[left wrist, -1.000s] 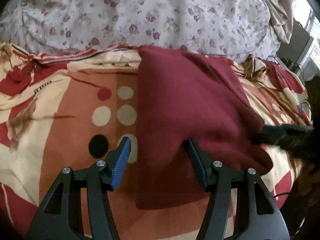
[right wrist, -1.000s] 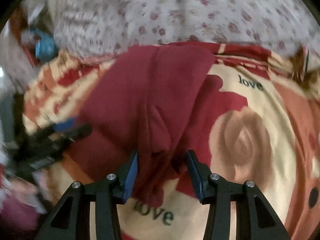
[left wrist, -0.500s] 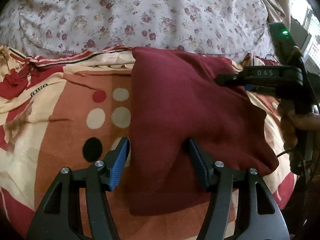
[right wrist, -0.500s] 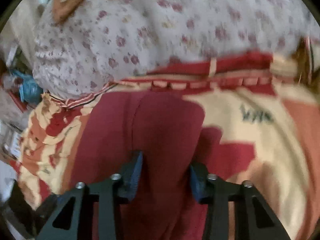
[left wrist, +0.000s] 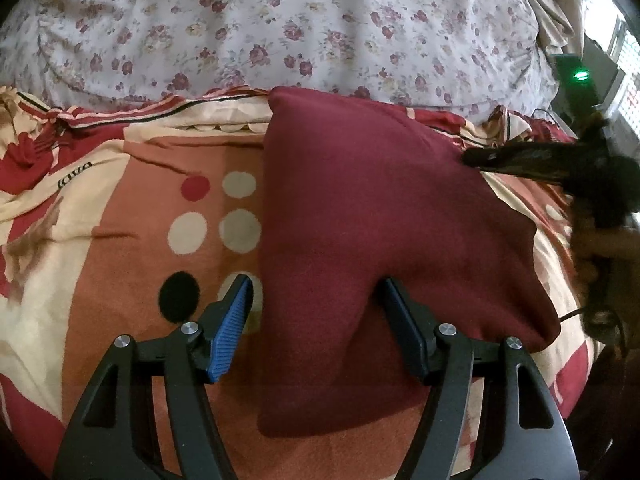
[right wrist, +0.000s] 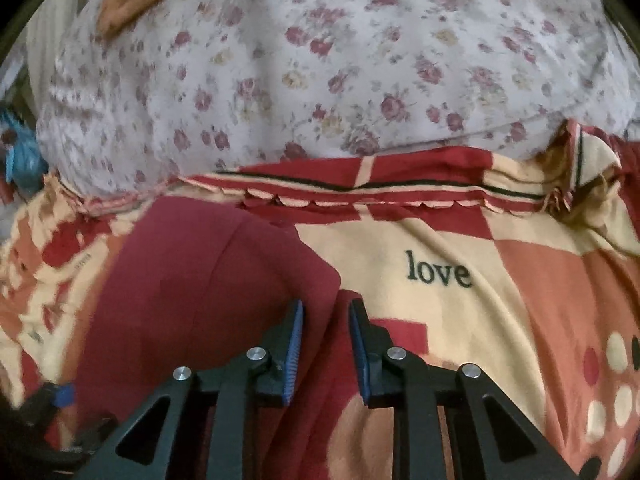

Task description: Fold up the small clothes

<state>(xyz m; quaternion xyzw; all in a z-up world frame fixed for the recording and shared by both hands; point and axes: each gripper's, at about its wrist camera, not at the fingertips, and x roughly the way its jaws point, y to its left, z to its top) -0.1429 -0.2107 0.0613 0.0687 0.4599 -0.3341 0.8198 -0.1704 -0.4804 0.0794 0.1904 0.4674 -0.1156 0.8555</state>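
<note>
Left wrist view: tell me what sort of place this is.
Most likely a bedroom, with the work done on a bed. A patterned bedsheet printed with dots and the word "love" covers the surface, a floral quilt is bunched behind it, and a maroon garment lies on the sheet.

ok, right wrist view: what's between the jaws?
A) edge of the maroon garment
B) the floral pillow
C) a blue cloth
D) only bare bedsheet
A: in the right wrist view the edge of the maroon garment runs down into the gap of the right gripper, whose jaws are closing; the floral pillow lies well beyond.
</note>
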